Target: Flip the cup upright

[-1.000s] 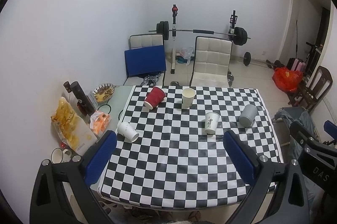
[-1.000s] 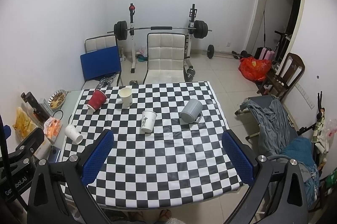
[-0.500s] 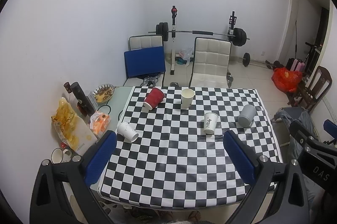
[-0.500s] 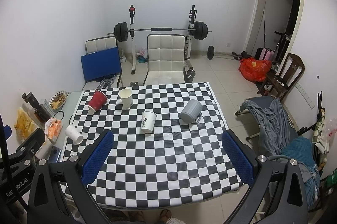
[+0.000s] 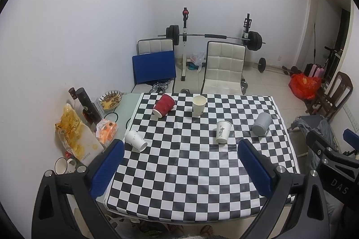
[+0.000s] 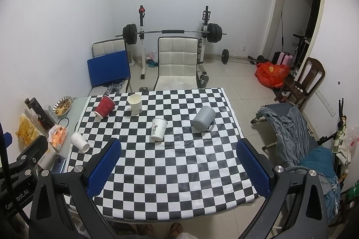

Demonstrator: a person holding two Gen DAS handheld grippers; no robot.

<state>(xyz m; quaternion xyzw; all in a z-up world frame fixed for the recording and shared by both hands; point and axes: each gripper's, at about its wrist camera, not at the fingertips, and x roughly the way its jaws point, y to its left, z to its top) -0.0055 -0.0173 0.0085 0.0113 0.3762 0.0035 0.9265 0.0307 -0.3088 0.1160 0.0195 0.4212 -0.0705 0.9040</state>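
Both views shifted only slightly since earlier frames; cups unmoved on bench (image 5: 202,171). Left gripper (image 5: 179,168) held above near edge, fingers spread wide, nothing gripped. Right gripper (image 6: 178,168) likewise held wide apart, nothing between fingers. Red cup (image 5: 163,105) lying on side at far left, white cup (image 5: 135,140) tipped at left edge, grey mug (image 6: 203,119) on side at right. Two paper cups seen upright.

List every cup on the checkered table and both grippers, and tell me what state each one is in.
red cup: on its side
cream cup: upright
printed white cup: upright
grey mug: tipped over
plain white cup: on its side, at the cloth's left edge
left gripper: open, empty
right gripper: open, empty
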